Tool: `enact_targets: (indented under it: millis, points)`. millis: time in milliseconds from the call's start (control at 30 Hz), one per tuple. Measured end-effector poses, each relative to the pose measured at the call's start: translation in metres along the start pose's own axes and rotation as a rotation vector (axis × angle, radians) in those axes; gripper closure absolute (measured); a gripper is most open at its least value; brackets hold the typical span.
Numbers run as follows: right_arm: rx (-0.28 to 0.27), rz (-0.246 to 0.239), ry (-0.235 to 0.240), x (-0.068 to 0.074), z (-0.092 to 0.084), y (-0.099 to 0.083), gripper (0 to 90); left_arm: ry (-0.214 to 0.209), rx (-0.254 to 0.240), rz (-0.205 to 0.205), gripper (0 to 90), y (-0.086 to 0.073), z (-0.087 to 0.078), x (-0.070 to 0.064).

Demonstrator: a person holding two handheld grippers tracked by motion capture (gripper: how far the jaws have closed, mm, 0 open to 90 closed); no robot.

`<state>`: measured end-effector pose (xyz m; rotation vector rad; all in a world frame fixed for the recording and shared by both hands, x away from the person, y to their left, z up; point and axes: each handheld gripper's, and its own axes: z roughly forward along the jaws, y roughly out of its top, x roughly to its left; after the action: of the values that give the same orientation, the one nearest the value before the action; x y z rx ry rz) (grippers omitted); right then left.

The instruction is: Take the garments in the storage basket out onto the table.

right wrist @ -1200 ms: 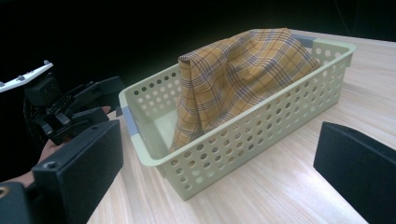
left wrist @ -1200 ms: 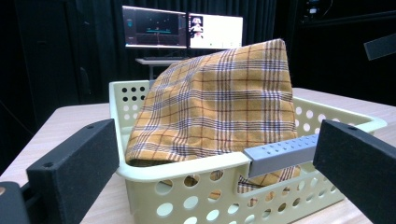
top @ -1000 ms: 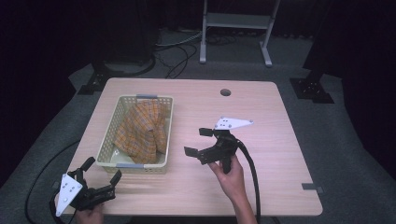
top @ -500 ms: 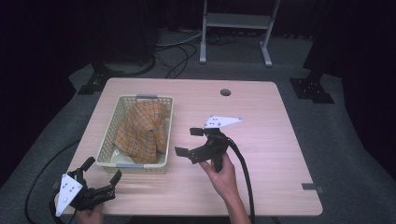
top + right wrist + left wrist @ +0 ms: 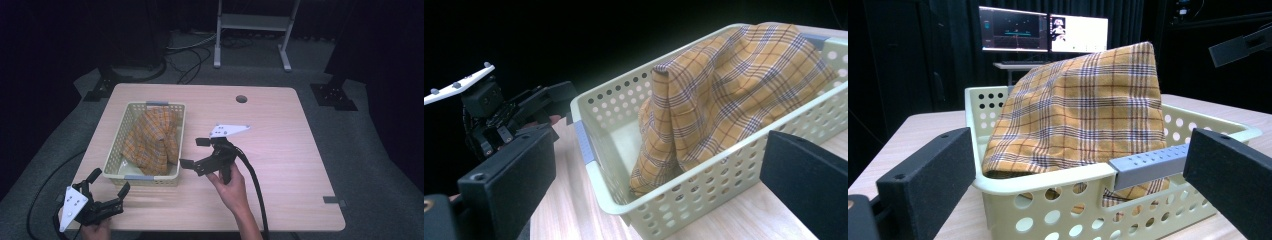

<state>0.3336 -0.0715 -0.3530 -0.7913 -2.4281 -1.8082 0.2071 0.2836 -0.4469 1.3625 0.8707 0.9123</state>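
Cloth lay heaped in the basket; right gripper hovered just right of it, jaws released; left gripper, near, also released.

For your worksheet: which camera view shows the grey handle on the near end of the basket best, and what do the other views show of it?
The left gripper view: the grey handle on the basket rim faces the camera closely, its small holes visible. In the right gripper view it is a narrow slanted strip. In the high view it is a small grey bar.
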Motion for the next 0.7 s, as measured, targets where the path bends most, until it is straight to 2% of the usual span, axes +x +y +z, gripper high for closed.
enact_targets:
  millis: [700]
  points:
    - [0.03,-0.002,0.018,0.003,0.025,0.01,1.2,-0.001,-0.001,0.0,0.1,0.0,0.0,0.0]
